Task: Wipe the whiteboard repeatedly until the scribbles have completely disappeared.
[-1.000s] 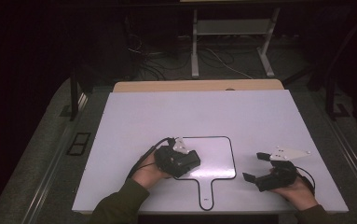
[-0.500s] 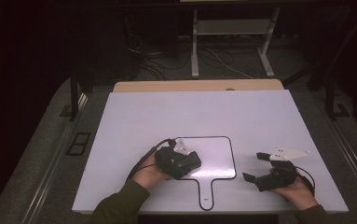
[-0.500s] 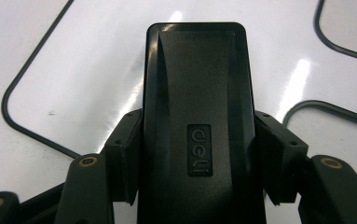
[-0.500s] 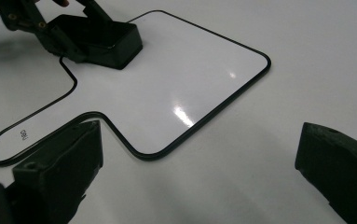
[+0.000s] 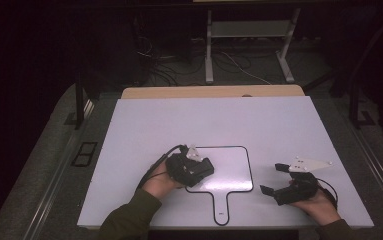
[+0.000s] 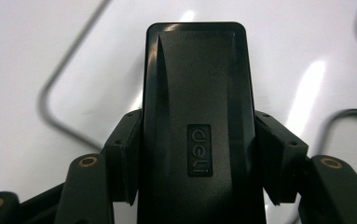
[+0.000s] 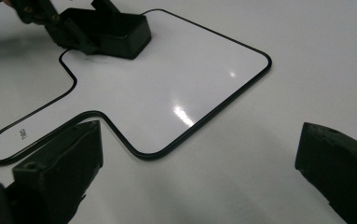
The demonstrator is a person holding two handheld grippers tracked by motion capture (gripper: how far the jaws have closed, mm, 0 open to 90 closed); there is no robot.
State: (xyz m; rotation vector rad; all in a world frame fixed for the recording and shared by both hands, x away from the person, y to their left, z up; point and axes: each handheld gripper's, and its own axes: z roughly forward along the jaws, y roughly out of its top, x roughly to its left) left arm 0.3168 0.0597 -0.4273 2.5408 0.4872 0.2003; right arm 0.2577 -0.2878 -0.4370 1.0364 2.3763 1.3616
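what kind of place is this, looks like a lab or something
Probably a lab or recording workspace, not a home: a plain white table under bright light, loose cables on the dark floor behind, a metal stand, and hand-held grippers over a small whiteboard.

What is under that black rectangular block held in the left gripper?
Under the black rectangular eraser block, gripped by the left gripper, lies the white paddle-shaped whiteboard with a black rim. Faint pen marks show beside the block; anything directly beneath is covered.
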